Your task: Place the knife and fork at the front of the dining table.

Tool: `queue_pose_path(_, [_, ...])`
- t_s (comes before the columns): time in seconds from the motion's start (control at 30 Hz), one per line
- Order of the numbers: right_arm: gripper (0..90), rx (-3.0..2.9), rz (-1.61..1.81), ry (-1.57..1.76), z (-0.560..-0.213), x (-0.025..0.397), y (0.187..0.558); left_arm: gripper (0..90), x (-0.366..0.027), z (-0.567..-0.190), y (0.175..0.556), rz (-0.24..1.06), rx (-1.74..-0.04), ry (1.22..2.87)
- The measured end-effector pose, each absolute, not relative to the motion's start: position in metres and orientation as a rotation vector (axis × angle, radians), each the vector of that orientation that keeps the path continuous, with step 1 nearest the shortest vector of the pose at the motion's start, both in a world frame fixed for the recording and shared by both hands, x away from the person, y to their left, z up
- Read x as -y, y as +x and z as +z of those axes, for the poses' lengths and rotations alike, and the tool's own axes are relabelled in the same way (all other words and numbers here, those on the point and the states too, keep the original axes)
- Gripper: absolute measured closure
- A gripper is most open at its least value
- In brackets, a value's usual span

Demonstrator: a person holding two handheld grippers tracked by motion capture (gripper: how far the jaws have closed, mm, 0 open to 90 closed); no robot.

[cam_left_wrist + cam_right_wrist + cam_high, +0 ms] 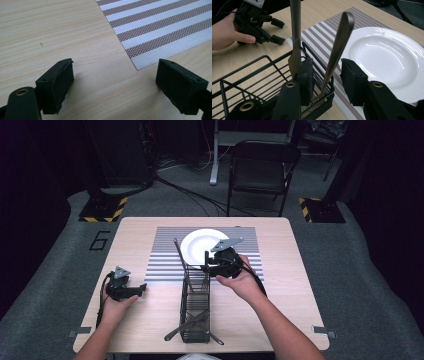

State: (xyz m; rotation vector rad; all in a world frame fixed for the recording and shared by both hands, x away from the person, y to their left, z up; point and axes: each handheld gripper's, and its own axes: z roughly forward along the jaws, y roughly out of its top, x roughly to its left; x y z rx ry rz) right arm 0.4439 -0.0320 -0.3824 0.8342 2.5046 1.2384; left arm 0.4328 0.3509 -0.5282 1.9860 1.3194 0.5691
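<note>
A black wire cutlery basket (195, 306) lies lengthwise on the wooden table (280, 285), its far end on a striped placemat (162, 262). Beside that end sits a white plate (197, 245). My right gripper (209, 267) is at the basket's far end. In the right gripper view it (328, 73) is open, and a slanted metal handle (338, 42) rises between the jaws. A second upright handle (295, 32) stands just outside the left jaw. My left gripper (141, 290) rests open on bare wood at the left, near the placemat corner (138, 65), with nothing between its jaws (115, 75).
More dark utensils (186, 326) lie in the basket's near end, with handles poking past its rim toward the table's front edge. The plate (384, 55) lies close to the right jaw. A folding chair (262, 170) stands beyond the table's far side.
</note>
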Motion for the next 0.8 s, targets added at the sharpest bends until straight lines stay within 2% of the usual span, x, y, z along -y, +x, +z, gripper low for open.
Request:
queue_pose_path(0.2, [69.9, -2.489, 1.261, 0.816, -0.38, 0.029, 0.445, 14.7, -0.351, -0.528, 0.433, 0.569, -1.318, 1.984])
queue_pose_path(0.23, [73.8, -2.491, 1.255, 0.828, -0.379, 0.029, 0.445, 14.7, -0.351, -0.528, 0.433, 0.569, -1.317, 1.985])
queue_pose_path(0.4, [79.0, -2.483, 1.26, 0.843, -0.378, 0.03, 0.445, 14.7, -0.35, -0.529, 0.433, 0.583, -1.313, 1.973])
queue_pose_path(0.43, [82.7, -2.473, 1.249, 0.83, -0.377, 0.031, 0.445, 14.6, -0.35, -0.529, 0.433, 0.58, -1.313, 1.973])
queue_pose_path(0.8, [85.4, -2.506, 1.199, 0.763, -0.378, 0.026, 0.432, 14.7, -0.35, -0.529, 0.433, 0.58, -1.312, 1.974])
